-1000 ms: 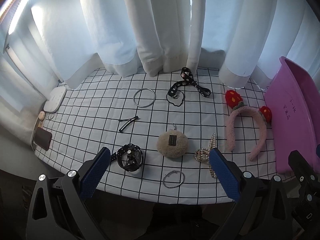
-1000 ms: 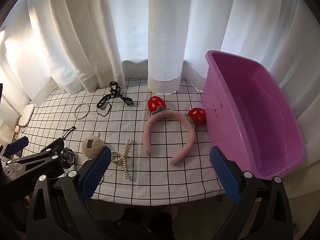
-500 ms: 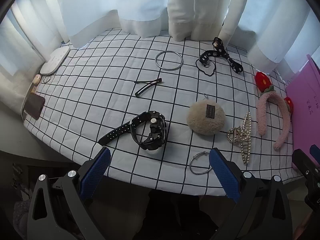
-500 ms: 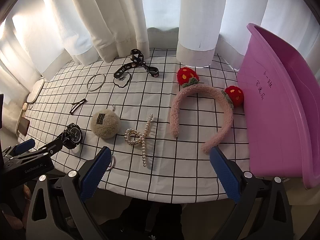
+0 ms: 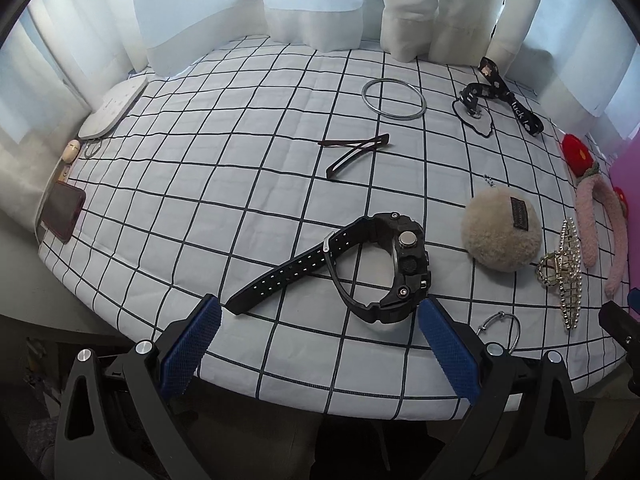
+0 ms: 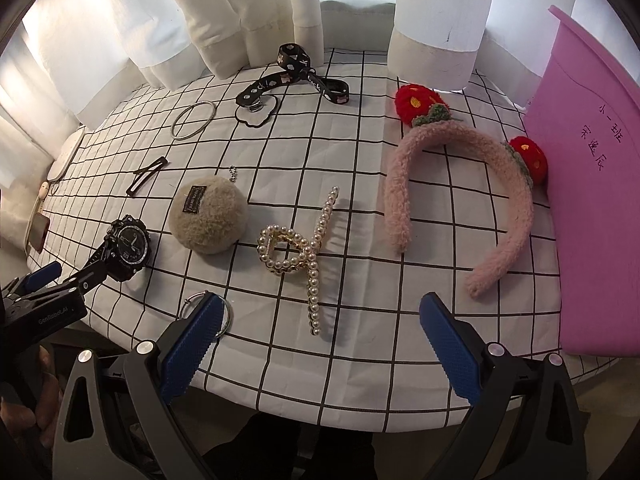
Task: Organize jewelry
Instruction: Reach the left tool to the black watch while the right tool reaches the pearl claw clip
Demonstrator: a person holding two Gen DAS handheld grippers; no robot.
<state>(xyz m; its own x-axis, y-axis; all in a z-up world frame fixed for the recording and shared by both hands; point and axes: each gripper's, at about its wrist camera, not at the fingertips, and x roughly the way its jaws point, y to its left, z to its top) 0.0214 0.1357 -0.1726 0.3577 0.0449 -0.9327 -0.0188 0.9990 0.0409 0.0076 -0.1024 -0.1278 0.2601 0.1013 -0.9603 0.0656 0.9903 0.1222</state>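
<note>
While both grippers hang over the near edge of the table [image 5: 168,184], nothing is held. Left gripper [image 5: 318,344] has its blue pads spread wide apart, and the black watch [image 5: 384,268] lies on the checked cloth right in front of the gap, its case close to the right pad, strap tip close to the left pad; contact can't be judged. Small split ring [image 5: 502,326] sits just right of that gripper at the table edge. Fuzzy beige pom-pom [image 5: 502,236] is right of the watch, pearl hair claw [image 5: 564,270] beside it further right. Black hair clip [image 5: 354,154] lies beyond the watch mid-table, large metal bangle [image 5: 394,100] farther back, black printed lanyard [image 5: 498,94] far right back near the curtains. Phone [image 5: 60,210] lies at the left table edge. Right gripper [image 6: 318,342] is also wide open and empty; the pearl hair claw [image 6: 306,252] lies just ahead of its gap, nearer the left pad. Small split ring [image 6: 210,314] is partly hidden behind the left pad. Pink fuzzy headband [image 6: 460,196] with red strawberry bobbles lies ahead right, one end near the right pad, touching or almost touching the pink bin [image 6: 592,200] at far right. Pom-pom [image 6: 208,214] and watch [image 6: 128,246] are well left, the left gripper's tip next to the watch.
</note>
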